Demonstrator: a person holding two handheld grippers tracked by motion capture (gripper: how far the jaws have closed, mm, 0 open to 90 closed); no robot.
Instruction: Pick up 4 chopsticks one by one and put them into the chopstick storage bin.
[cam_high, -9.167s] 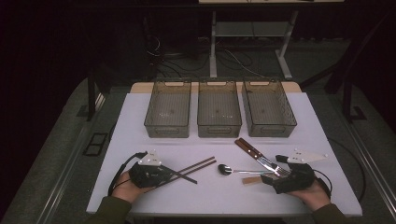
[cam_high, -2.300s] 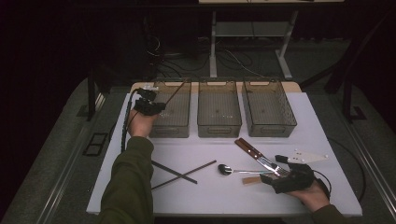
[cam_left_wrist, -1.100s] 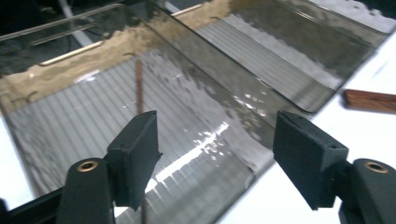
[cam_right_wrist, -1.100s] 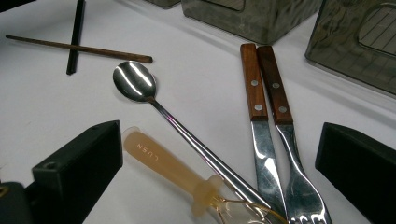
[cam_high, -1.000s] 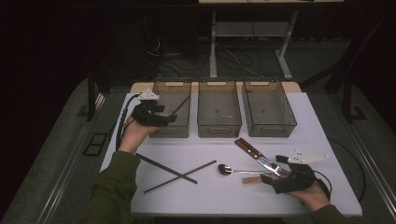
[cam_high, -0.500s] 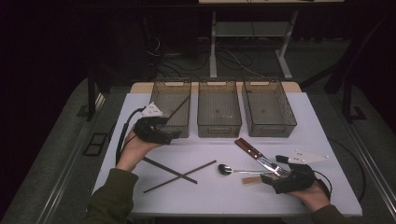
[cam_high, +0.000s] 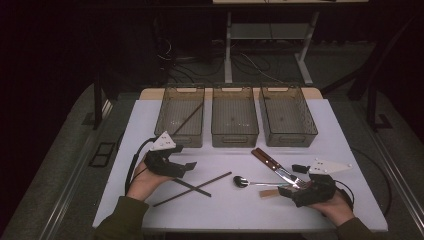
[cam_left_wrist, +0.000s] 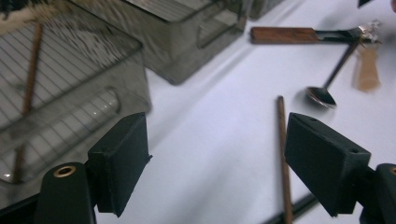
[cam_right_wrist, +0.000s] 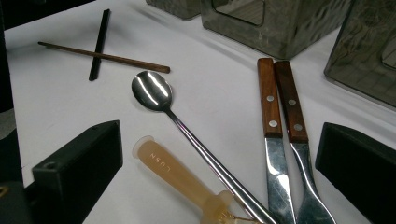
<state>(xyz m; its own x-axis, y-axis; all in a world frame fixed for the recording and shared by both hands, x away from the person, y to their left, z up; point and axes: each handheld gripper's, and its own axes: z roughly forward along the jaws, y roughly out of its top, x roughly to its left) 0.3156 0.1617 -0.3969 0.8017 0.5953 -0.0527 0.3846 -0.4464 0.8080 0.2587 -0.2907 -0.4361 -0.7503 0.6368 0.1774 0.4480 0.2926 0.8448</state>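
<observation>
Chopsticks (cam_high: 192, 186) lie crossed beside left tongs (cam_high: 186, 167) (open, empty).

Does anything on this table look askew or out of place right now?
Mildly. Two chopsticks lie crossed on the white table rather than side by side. A third chopstick leans diagonally in the leftmost bin. Nothing looks spilled or damaged.

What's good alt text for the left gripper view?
Open black tongs, nothing between them, hang over a white table near a brown chopstick. Another chopstick lies in a wire-lined bin at left; a spoon lies beyond.
</observation>
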